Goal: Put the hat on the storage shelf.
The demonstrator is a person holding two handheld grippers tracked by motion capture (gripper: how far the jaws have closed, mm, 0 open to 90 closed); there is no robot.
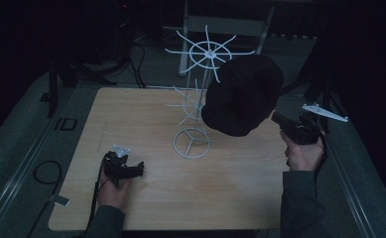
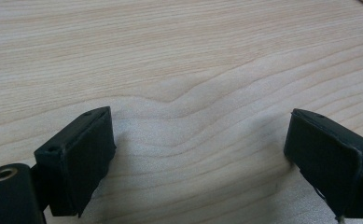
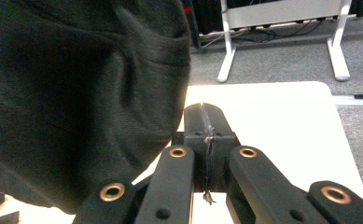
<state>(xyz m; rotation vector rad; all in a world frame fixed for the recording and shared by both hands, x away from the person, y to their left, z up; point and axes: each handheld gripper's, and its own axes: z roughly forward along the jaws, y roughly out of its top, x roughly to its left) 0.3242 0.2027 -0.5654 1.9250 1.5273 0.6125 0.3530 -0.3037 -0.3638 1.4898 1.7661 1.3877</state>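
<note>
A white wire rack (image 1: 200, 106) with spoked tiers stands on the middle of the wooden table (image 1: 146, 114). A black knit hat (image 1: 242, 94) hangs at the rack's right side, covering some spokes; I cannot tell which spoke bears it. My right gripper (image 1: 276, 119) reaches in from the right, its tip at the hat's lower right edge. In the right gripper view its jaws are pressed together, shut (image 3: 206, 112), and the hat (image 3: 76, 93) lies just left of them, not between them. My left gripper (image 1: 140, 168) rests low over the table at front left, open (image 2: 200, 140), with bare wood between its pads.
Behind the table stand a white frame leg (image 3: 228, 42) and dark tripod stands with cables (image 1: 136, 64) on the grey floor. A cable (image 1: 44, 171) loops on the floor at the table's left.
</note>
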